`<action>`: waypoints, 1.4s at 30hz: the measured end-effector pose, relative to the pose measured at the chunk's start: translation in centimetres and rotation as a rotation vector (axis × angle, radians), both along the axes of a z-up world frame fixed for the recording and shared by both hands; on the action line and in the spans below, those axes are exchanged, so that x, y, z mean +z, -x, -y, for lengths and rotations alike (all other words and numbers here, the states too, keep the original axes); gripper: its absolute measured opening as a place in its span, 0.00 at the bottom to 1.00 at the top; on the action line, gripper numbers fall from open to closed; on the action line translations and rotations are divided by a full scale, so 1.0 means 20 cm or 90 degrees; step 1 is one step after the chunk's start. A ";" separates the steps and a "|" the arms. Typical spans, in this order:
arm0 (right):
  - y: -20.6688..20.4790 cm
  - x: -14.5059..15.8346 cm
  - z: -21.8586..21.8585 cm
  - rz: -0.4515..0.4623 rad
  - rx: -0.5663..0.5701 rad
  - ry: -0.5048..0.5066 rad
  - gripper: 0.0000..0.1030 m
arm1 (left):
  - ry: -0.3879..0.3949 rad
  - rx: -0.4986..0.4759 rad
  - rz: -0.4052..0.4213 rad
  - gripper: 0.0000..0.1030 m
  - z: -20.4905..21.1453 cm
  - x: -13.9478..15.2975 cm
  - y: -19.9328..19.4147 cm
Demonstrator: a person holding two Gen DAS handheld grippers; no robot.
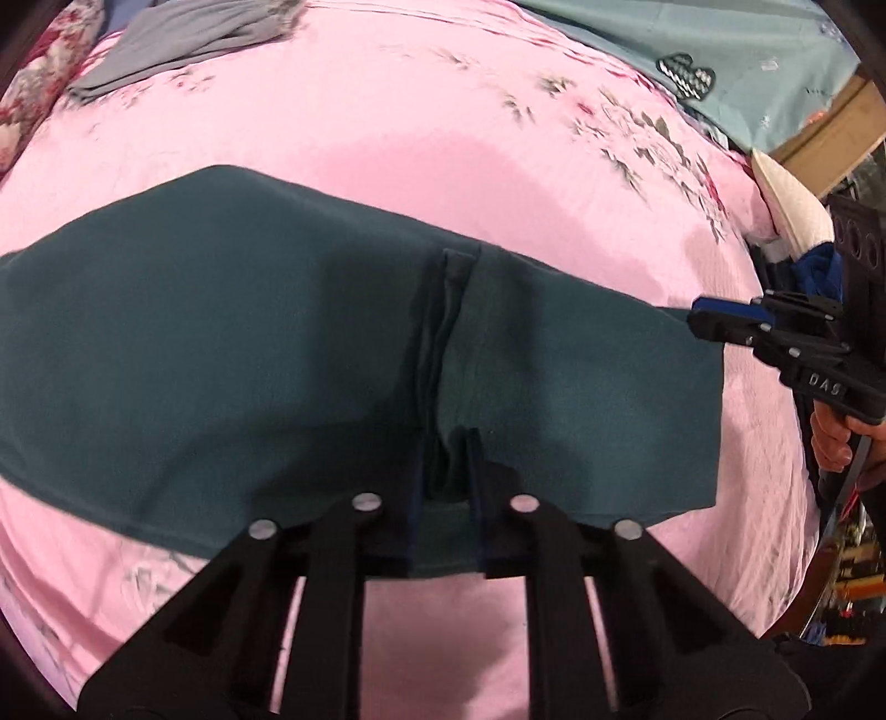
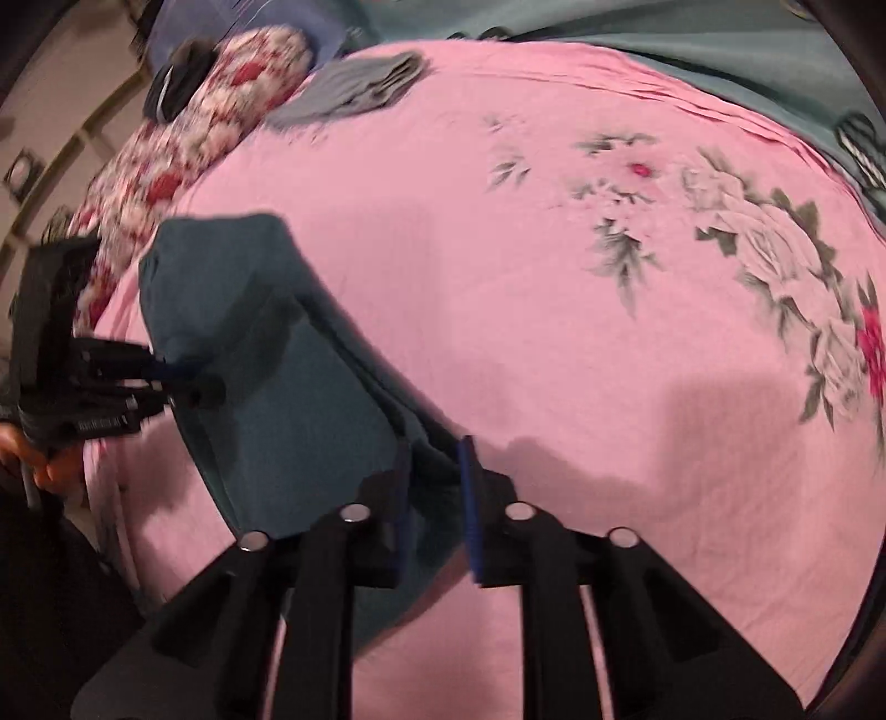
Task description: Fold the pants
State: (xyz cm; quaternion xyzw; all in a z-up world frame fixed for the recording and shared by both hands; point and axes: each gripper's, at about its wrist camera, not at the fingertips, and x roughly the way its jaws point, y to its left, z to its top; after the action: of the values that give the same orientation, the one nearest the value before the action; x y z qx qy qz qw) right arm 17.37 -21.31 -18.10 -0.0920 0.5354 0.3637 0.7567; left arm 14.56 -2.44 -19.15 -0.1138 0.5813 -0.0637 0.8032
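Dark teal pants (image 1: 221,343) lie spread across the pink bed sheet (image 1: 421,111), with a bunched ridge down the middle. My left gripper (image 1: 446,498) holds the near edge of the pants at that ridge, fabric between its blue-padded fingers. My right gripper (image 1: 699,315) comes in from the right and grips the far right corner of the pants. In the right wrist view the pants (image 2: 288,387) run away to the left, fabric sits between my right gripper's (image 2: 437,498) fingers, and my left gripper (image 2: 188,382) grips the far end.
A folded grey garment (image 1: 183,39) lies at the back left of the bed. A red floral pillow (image 2: 183,155) sits by it. A teal-grey blanket (image 1: 720,50) covers the back right. The bed's right edge drops off by a white object (image 1: 797,205).
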 end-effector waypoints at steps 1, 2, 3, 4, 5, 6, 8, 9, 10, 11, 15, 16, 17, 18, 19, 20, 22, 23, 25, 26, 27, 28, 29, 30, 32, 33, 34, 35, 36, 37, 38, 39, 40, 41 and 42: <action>0.00 0.01 0.01 0.002 0.016 -0.004 0.11 | -0.001 0.004 0.003 0.07 0.00 0.01 0.01; 0.01 0.02 0.02 0.003 0.018 -0.010 0.11 | 0.001 0.007 0.005 0.06 0.01 0.03 0.03; 0.00 0.02 0.04 0.001 0.011 -0.017 0.11 | 0.003 0.009 0.007 0.07 0.01 0.04 0.05; 0.01 0.01 0.05 0.005 0.008 -0.011 0.11 | 0.004 0.006 0.005 0.07 0.02 0.04 0.07; 0.00 0.01 0.05 0.011 0.007 -0.003 0.11 | 0.002 0.000 0.004 0.06 0.03 0.04 0.08; 0.01 -0.03 0.05 0.020 0.001 0.012 0.13 | -0.009 -0.002 0.001 0.07 0.04 0.03 0.09; 0.00 -0.06 0.05 0.020 -0.027 0.011 0.25 | -0.028 0.006 -0.009 0.07 0.04 -0.01 0.09; 0.00 -0.05 0.05 0.017 -0.046 0.008 0.28 | -0.025 0.009 -0.009 0.08 0.04 -0.01 0.09; -0.01 -0.01 0.07 0.020 -0.068 0.000 0.28 | -0.027 0.007 -0.009 0.10 0.04 0.00 0.09; 0.00 0.03 0.09 0.027 -0.081 -0.009 0.28 | -0.037 0.003 -0.004 0.13 0.04 0.01 0.09; 0.14 0.16 0.09 0.048 -0.109 -0.111 0.28 | -0.070 0.015 0.018 0.42 0.00 0.05 0.11; 0.16 0.13 0.07 0.028 -0.105 -0.118 0.28 | -0.067 0.017 0.019 0.44 -0.02 0.05 0.11; 0.18 0.07 0.05 0.000 -0.105 -0.107 0.28 | -0.063 0.021 0.022 0.45 -0.06 0.06 0.12; 0.19 -0.01 0.01 -0.017 -0.113 -0.073 0.28 | -0.064 0.024 0.026 0.48 -0.09 0.07 0.14; 0.21 -0.07 0.00 -0.021 -0.119 -0.053 0.28 | -0.067 0.028 0.031 0.53 -0.13 0.09 0.16; 0.22 -0.07 0.00 -0.001 -0.130 -0.055 0.30 | -0.075 0.039 0.039 0.56 -0.19 0.12 0.18; 0.23 -0.01 -0.05 -0.001 -0.162 -0.038 0.33 | -0.087 0.072 0.056 0.66 -0.34 0.17 0.24; 0.25 0.05 -0.10 0.009 -0.171 -0.056 0.36 | -0.095 0.097 0.062 0.68 -0.45 0.20 0.27; 0.29 0.16 -0.21 0.045 -0.166 -0.079 0.47 | -0.101 0.140 0.062 0.70 -0.66 0.22 0.33; 0.32 0.20 -0.29 0.066 -0.151 -0.084 0.49 | -0.104 0.169 0.057 0.70 -0.81 0.23 0.37; 0.36 0.25 -0.43 0.091 -0.123 -0.088 0.49 | -0.108 0.189 0.055 0.70 -0.91 0.23 0.40; 0.38 0.28 -0.55 0.107 -0.099 -0.091 0.49 | -0.113 0.212 0.053 0.70 -1.03 0.24 0.44; 0.41 0.30 -0.68 0.119 -0.072 -0.096 0.49 | -0.117 0.233 0.053 0.70 -1.14 0.25 0.47; 0.45 0.33 -0.88 0.128 -0.035 -0.104 0.49 | -0.120 0.261 0.053 0.71 -1.27 0.27 0.52; 0.51 0.34 -1.14 0.132 0.018 -0.120 0.49 | -0.118 0.306 0.064 0.72 -1.50 0.31 0.62; 0.55 0.35 -1.32 0.135 0.054 -0.127 0.49 | -0.118 0.320 0.068 0.74 -1.56 0.32 0.65; 0.59 0.34 -1.46 0.141 0.080 -0.129 0.49 | -0.117 0.335 0.073 0.75 -1.64 0.34 0.69; 0.62 0.33 -1.65 0.150 0.111 -0.129 0.49 | -0.113 0.346 0.076 0.75 -1.71 0.34 0.73; 0.63 0.31 -1.77 0.154 0.128 -0.125 0.49 | -0.106 0.355 0.078 0.75 -1.79 0.34 0.76; 0.65 0.29 -1.90 0.157 0.144 -0.118 0.49 | -0.099 0.358 0.077 0.75 -1.83 0.34 0.77; 0.65 0.25 -2.05 0.157 0.158 -0.106 0.49 | -0.090 0.360 0.076 0.75 -1.88 0.34 0.80; 0.64 0.23 -2.14 0.156 0.162 -0.094 0.49 | -0.085 0.360 0.076 0.75 -1.90 0.34 0.80; 0.63 0.19 -2.24 0.154 0.166 -0.079 0.49 | -0.077 0.362 0.079 0.75 -1.95 0.34 0.82; 0.63 0.16 -2.29 0.156 0.166 -0.068 0.49 | -0.072 0.363 0.080 0.75 -1.96 0.34 0.83; 0.62 0.13 -2.35 0.160 0.166 -0.053 0.49 | -0.061 0.364 0.084 0.75 -1.98 0.34 0.84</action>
State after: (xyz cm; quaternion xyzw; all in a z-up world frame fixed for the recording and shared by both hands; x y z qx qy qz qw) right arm 4.96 25.71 -15.41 -0.1737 0.4046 0.4661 0.7674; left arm -2.20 37.18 -12.37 -0.2308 0.4748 0.1852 0.8289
